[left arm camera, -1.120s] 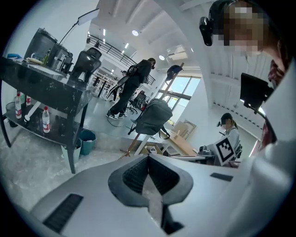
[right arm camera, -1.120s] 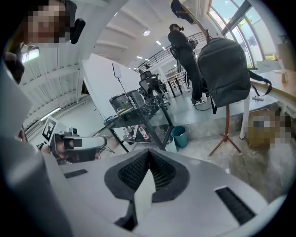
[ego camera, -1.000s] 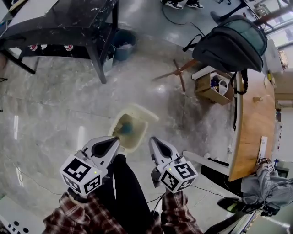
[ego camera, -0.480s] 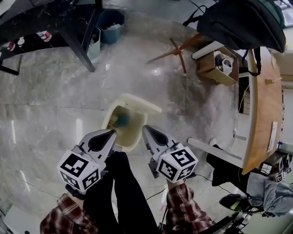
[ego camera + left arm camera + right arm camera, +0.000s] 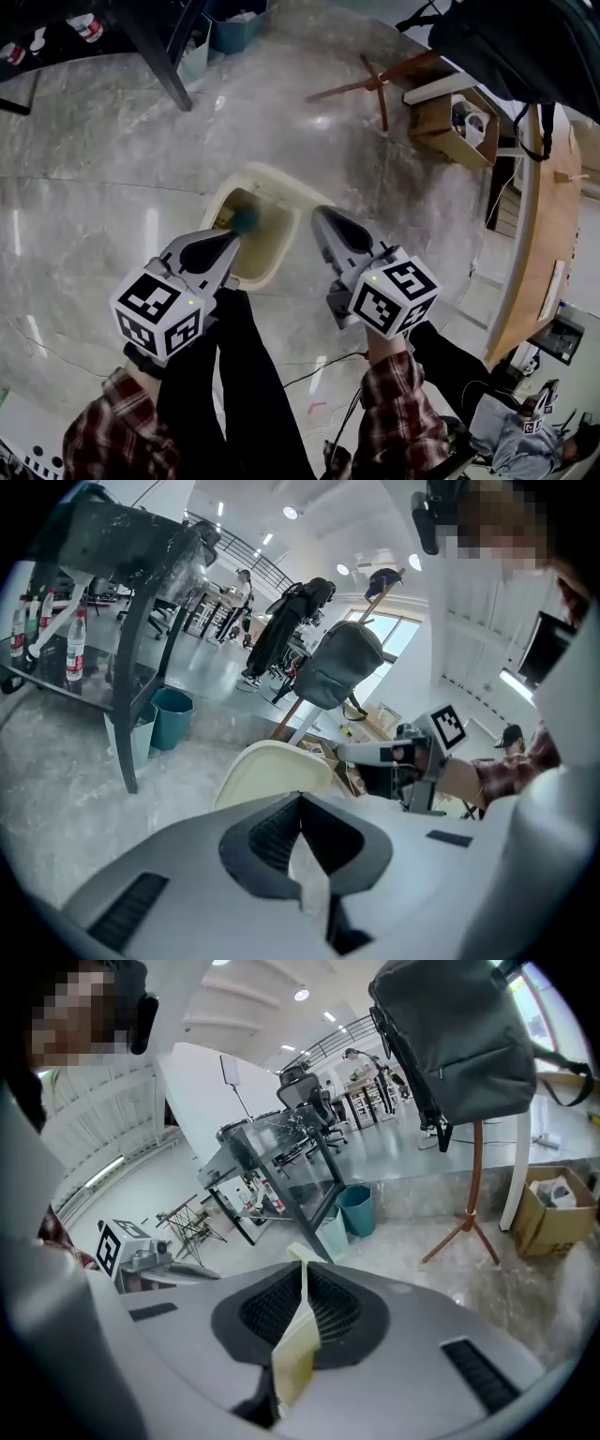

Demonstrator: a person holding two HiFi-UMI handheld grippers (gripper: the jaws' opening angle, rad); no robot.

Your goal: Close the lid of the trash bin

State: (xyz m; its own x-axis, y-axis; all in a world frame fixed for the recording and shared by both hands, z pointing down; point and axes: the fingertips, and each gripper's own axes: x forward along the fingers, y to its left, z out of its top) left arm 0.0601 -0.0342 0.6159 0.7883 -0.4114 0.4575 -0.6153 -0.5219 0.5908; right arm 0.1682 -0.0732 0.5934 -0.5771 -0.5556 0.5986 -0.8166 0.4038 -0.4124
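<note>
A cream trash bin stands on the marble floor with its lid raised at the far side; something teal lies inside. My left gripper hovers over the bin's near left rim, jaws together and empty. My right gripper has its tip at the lid's right end. In the right gripper view a cream strip of the lid runs between the closed jaws. The left gripper view shows the lid with the right gripper at its right edge.
A black table's leg and a teal bin stand at the far left. A wooden stand, a cardboard box, a dark backpack and a wooden desk lie to the right. My legs stand just behind the bin.
Both grippers have moved forward over the bin. The right gripper has gone from the bin's near right side up to the lid's right end.
</note>
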